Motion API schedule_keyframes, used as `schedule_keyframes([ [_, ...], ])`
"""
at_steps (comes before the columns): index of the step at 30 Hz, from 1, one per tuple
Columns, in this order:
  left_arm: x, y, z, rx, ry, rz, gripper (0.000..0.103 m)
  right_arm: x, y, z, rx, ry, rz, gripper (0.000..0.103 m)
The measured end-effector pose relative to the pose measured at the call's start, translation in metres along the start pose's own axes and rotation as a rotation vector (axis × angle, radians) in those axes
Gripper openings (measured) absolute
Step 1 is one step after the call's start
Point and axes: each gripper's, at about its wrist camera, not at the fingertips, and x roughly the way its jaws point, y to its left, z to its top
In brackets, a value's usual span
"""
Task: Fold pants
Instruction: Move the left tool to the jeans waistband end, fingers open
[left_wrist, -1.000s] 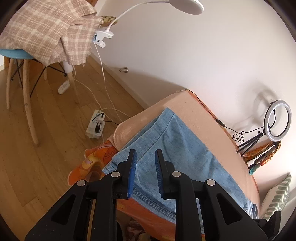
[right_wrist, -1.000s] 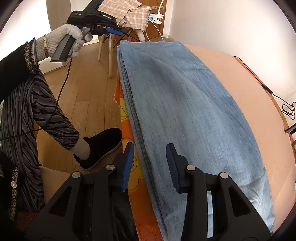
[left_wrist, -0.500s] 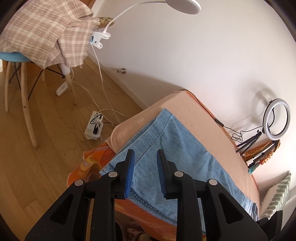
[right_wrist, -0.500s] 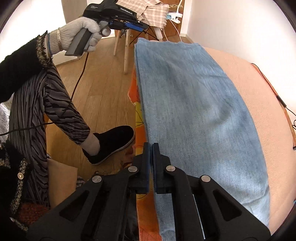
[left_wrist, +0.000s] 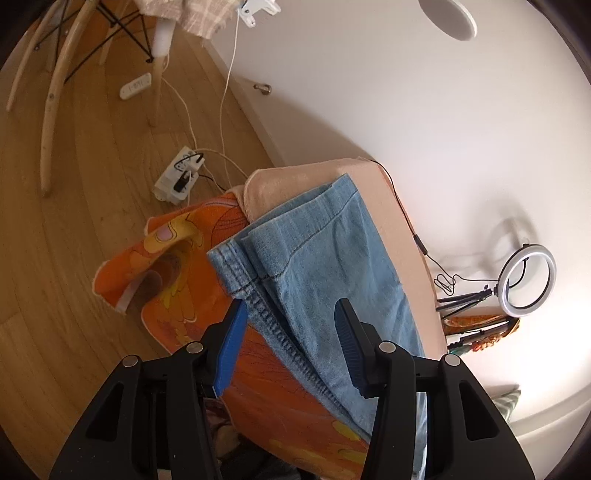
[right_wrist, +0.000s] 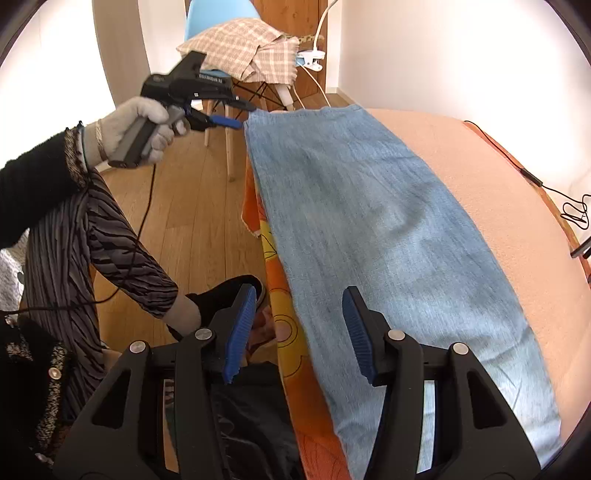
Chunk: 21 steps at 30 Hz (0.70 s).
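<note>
Jeans (right_wrist: 373, 236): light blue denim, folded lengthwise into one long strip, lying flat along the near edge of the bed, hem end at the far corner by the chair.
Hem end (left_wrist: 295, 236): two stacked leg openings, stitched seam running back along the bed's edge.
Bed (right_wrist: 491, 177): covered by a peach blanket, bare beyond the jeans toward the wall.
Orange sheet (left_wrist: 177, 258): printed orange and yellow, hanging off the bed's side just below the jeans.
Left gripper (left_wrist: 290, 343): jaws partly apart and opening, blue pads either side of the seam close to the hem end; pads not pressing the denim, nothing held.
Left gripper, seen from the other camera (right_wrist: 236, 114): tips at the far corner of the jeans; contact not clear through the blur.
Left hand (right_wrist: 140, 129): in a pale knitted glove, wrapped around the gripper's handle, dark sleeve behind it.
Right gripper (right_wrist: 299, 332): jaws partly apart and opening, above the near stretch of the jeans' edge, one pad over the orange sheet, the other over denim; no cloth pinched.
Chair (right_wrist: 218, 40): beyond the bed's far corner, blue seat, pale wooden legs, a checked cloth (right_wrist: 243, 48) draped over it.
Power strip (left_wrist: 179, 179): on the wooden floor near the bed's corner, white cables running from it.
Ring light (left_wrist: 526, 280): on a small tripod past the bed, against the white wall.
Black shoe (right_wrist: 225, 299): on the floor beside the bed, just behind the right gripper's left pad.
</note>
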Motion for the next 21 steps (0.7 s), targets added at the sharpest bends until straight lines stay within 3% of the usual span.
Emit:
schedule_keyframes([
  [3,0.008,-0.003,-0.002,0.032,0.022,0.050,0.048,-0.013,0.003,0.002,0.012,-0.035,-0.017,0.051],
  [11,0.011,0.015,0.003,-0.039,-0.014,0.058,0.049,-0.041,0.010,0.001,0.041,-0.097,0.011,0.051],
  [18,0.013,0.013,0.005,-0.065,-0.030,-0.023,0.049,-0.044,0.018,0.002,0.016,-0.096,-0.011,0.051],
  [21,0.007,0.009,0.007,-0.077,-0.061,-0.101,0.049,-0.046,0.017,0.002,0.021,-0.107,-0.015,0.051],
])
